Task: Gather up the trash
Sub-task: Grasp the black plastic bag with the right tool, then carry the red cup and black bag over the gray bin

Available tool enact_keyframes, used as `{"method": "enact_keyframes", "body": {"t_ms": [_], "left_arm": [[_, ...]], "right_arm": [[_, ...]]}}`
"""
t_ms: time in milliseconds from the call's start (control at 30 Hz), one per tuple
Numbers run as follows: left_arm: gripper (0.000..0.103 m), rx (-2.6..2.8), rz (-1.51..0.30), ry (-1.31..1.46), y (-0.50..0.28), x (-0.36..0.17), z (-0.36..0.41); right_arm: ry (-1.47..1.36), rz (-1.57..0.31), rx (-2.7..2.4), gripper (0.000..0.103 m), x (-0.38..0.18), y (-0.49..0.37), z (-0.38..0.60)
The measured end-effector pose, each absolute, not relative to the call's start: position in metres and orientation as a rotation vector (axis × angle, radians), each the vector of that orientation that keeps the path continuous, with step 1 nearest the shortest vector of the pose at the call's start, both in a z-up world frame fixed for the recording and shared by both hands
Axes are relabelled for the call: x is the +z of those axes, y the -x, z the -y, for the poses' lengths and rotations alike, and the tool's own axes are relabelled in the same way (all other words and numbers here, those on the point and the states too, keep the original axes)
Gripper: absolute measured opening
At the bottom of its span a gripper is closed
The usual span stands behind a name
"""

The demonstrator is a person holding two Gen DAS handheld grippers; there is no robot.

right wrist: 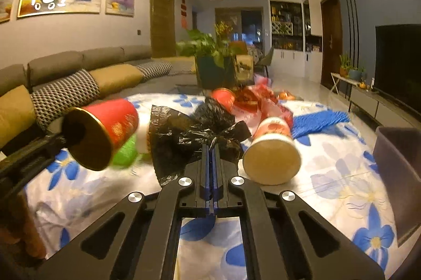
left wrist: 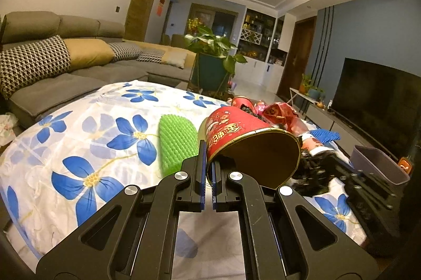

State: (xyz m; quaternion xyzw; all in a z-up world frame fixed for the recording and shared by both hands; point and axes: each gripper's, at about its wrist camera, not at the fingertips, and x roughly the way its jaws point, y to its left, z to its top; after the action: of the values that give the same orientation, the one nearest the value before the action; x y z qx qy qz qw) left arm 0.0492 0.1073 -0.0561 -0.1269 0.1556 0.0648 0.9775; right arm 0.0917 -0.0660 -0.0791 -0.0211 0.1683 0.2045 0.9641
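Left gripper [left wrist: 208, 164] pinched on the rim of a red paper cup [left wrist: 236, 132], lifted over the floral tablecloth [left wrist: 79, 138]. Right gripper [right wrist: 211, 161] clamped on one black trash bag [right wrist: 194, 132]. Three cups in total. Green foam net [left wrist: 176, 143] half hidden; red wrappers [right wrist: 252, 98] blurred.

Grey sofa [left wrist: 79, 74], potted plant [left wrist: 210, 48], television [left wrist: 379, 95] surround the floral tablecloth [left wrist: 79, 148].

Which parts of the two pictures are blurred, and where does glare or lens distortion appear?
Left wrist view: sharp overall, the red paper cup crisp; ceiling glare at the top; the fisheye bends the sofa and the TV. Right wrist view: motion blur smears the red paper cup and the green foam net; the black plastic bag stays sharper.
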Motion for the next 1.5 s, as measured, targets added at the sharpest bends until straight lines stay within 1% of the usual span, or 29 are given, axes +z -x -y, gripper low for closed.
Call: {"method": "enact_keyframes", "body": {"t_ms": [400,667,967,1267,1500], "left_arm": [[0.002,0.107,-0.297,0.231,-0.035,-0.044,-0.090],[0.002,0.031,-0.289,0.200,-0.039,-0.032,-0.054],[0.002,-0.112,-0.270,0.140,-0.064,-0.010,0.009],[0.002,-0.294,-0.254,0.092,-0.110,0.018,0.091],[0.002,-0.404,-0.253,0.057,-0.145,0.029,0.153]], "right_arm": [[0.025,-0.259,0.388,0.002,-0.049,-0.040,0.108],[-0.011,-0.220,0.308,0.002,-0.038,-0.027,0.145],[-0.052,-0.167,0.190,0.002,-0.025,-0.026,0.199],[-0.075,-0.081,-0.033,0.002,-0.007,-0.032,0.266],[-0.092,-0.021,-0.184,0.002,0.003,-0.043,0.316]]}}
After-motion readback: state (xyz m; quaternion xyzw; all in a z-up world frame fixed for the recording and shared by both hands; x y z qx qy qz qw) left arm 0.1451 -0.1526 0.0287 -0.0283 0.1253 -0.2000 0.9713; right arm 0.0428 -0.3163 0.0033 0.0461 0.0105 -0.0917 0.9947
